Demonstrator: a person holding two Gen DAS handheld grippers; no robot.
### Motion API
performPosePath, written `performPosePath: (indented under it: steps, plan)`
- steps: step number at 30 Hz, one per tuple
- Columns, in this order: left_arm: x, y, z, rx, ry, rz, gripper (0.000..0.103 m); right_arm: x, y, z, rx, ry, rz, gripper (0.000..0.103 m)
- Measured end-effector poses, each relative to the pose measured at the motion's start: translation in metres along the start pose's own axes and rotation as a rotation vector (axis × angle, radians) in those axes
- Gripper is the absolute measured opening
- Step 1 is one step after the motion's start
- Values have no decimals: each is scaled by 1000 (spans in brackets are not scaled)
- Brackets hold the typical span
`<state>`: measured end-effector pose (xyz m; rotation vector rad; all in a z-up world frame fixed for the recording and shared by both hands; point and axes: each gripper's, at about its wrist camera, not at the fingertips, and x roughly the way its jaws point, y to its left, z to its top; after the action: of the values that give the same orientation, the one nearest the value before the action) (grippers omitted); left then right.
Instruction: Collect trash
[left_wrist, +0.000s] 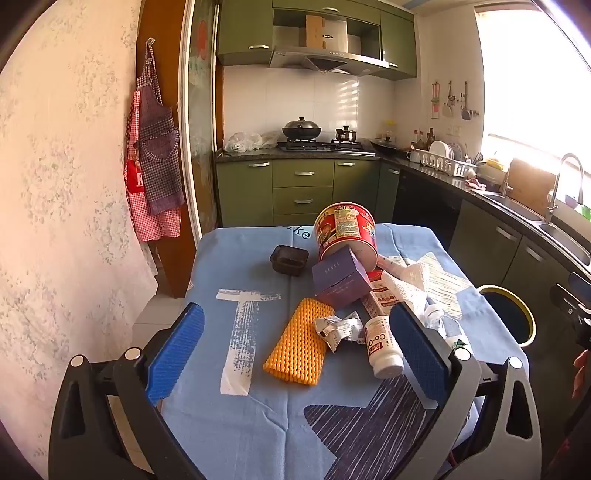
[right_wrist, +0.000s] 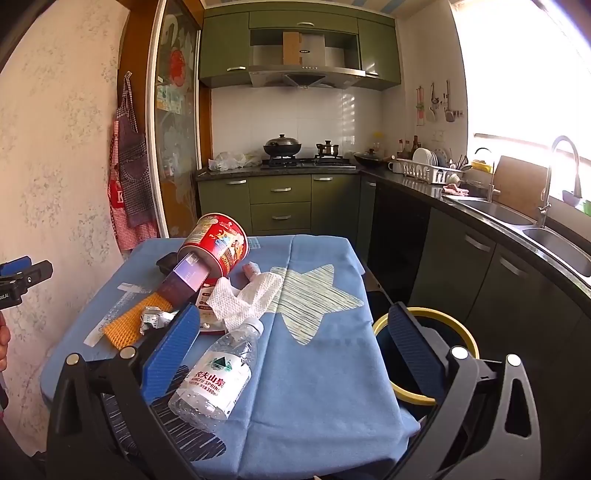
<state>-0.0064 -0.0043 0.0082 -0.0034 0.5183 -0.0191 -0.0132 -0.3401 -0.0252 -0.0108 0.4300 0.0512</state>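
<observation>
Trash lies on a table with a blue cloth (left_wrist: 236, 258). A red noodle cup (left_wrist: 345, 229) lies tipped against a purple box (left_wrist: 341, 282). In front of them lie an orange foam net (left_wrist: 297, 341), a crumpled wrapper (left_wrist: 338, 328) and a white pill bottle (left_wrist: 382, 347). My left gripper (left_wrist: 295, 354) hovers open over the net, wrapper and bottle. In the right wrist view a clear water bottle (right_wrist: 218, 376) lies on its side near white tissue (right_wrist: 243, 299). My right gripper (right_wrist: 295, 358) stands open above the cloth, the bottle by its left finger. The yellow-rimmed bin (right_wrist: 424, 354) stands right of the table.
A small black tray (left_wrist: 289, 259) sits behind the purple box. Green kitchen cabinets (left_wrist: 303, 192), a stove with a wok (left_wrist: 301, 129) and a sink counter (right_wrist: 491, 210) line the back and right. Aprons (left_wrist: 155, 162) hang on the left wall.
</observation>
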Motion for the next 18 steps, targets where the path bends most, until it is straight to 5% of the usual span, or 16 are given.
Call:
performPosePath:
  steps: [18]
  plan:
    - [4,-2,-4,7,7,-4,99,6,-3,-5,8,8,-1,97]
